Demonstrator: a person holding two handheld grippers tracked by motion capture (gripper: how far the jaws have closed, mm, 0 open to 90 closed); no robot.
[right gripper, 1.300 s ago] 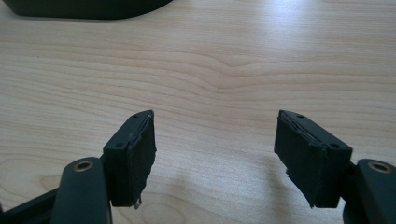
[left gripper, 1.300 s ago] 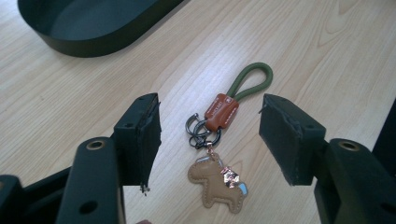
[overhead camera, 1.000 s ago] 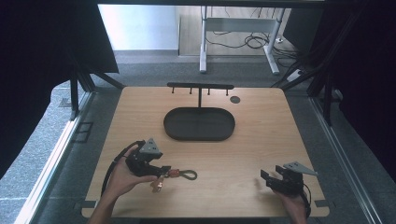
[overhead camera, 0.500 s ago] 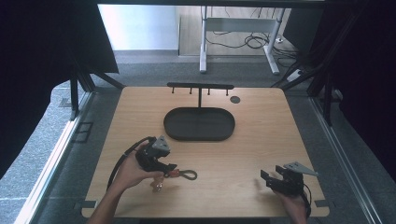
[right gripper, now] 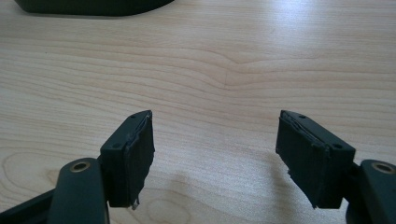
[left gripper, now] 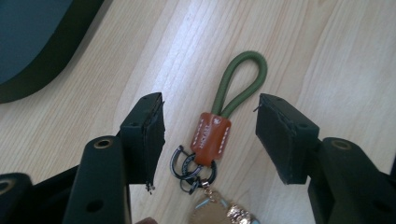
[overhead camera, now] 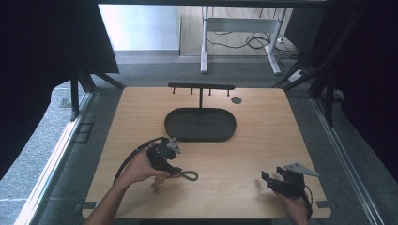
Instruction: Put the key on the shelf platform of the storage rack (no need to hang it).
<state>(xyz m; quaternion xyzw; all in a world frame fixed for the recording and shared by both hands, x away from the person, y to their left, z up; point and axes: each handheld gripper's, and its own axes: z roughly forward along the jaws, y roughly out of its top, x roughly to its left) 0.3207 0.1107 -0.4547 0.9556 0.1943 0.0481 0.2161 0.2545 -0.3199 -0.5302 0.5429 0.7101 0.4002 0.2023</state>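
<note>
the left hand-held gripper [left gripper: 210, 140] straddles the brown leather tab of the green cord-loop keyring [left gripper: 213, 138] lying flat on the pale wooden bench [left gripper: 327, 56]; its jaws, just closing, haven't touched it. the right hand-held gripper [right gripper: 215, 158] waits wide open, empty.

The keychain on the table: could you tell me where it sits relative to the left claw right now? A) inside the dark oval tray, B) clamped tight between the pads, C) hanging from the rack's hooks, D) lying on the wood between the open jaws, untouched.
D: in the left gripper view the keychain lies flat on the table between the left claw, with a gap to each of the pads.
</note>
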